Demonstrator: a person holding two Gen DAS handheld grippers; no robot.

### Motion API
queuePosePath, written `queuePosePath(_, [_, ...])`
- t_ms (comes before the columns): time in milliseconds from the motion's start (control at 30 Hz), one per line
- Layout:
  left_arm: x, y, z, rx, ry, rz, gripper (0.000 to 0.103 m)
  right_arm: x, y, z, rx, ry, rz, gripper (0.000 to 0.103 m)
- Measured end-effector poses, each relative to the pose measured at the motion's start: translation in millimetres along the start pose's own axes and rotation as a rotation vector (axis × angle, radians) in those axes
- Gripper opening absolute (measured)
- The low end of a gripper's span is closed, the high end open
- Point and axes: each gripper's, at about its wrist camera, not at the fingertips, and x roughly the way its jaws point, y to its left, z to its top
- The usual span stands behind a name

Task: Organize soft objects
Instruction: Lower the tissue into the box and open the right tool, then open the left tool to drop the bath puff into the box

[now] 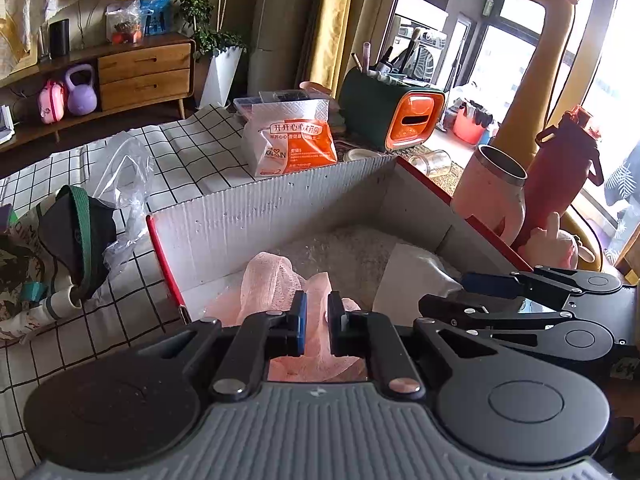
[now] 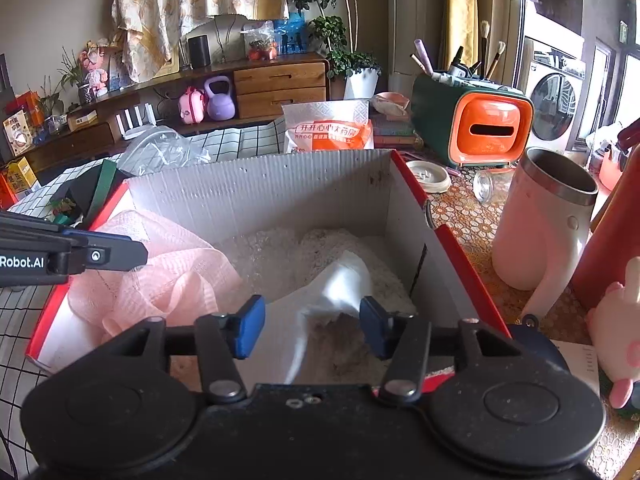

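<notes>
A white cardboard box with red edges (image 1: 280, 208) (image 2: 260, 184) stands on the table. Inside lie bubble wrap (image 2: 280, 252), a pink mesh cloth (image 1: 272, 276) (image 2: 168, 272) on the left and a white cloth (image 2: 336, 284) (image 1: 408, 276) on the right. My left gripper (image 1: 317, 320) is nearly shut, with the pink mesh cloth between its pads, low in the box. My right gripper (image 2: 312, 324) is open above the white cloth; the cloth lies between its fingers, not pinched. It also shows in the left wrist view (image 1: 460, 284).
A checked tablecloth (image 1: 192, 152) holds a dark green bag (image 1: 76, 232) and clear plastic (image 1: 128, 176) left of the box. Behind it are an orange-white pouch (image 1: 292, 140) and a green-orange organizer (image 1: 392, 116). Right of it are a pink mug (image 2: 540, 220), a red bottle (image 1: 560, 176) and a pink plush (image 2: 616, 332).
</notes>
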Motion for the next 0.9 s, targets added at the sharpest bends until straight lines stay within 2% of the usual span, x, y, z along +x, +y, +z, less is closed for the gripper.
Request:
queuePosePath(233, [-19,3,-2,-0.010,-0.030,0.002,0.010,-19,9,3,-0.012,-0.031,0.007,0.063])
queuePosePath(667, [-64,1,-13,0.024,-0.091,-0.027,0.011,-55,33,6,-0.022,-0.086,0.053,0.072])
queuePosePath(867, [-87,8,-19,0.011,-0.119,-0.047,0.017,-77,49,6,-0.040,-0.136,0.087,0.079])
queuePosePath(900, [-91,9,-21,0.013,-0.124,-0.047,0.022,-80,53,6,-0.043,-0.142,0.093,0.081])
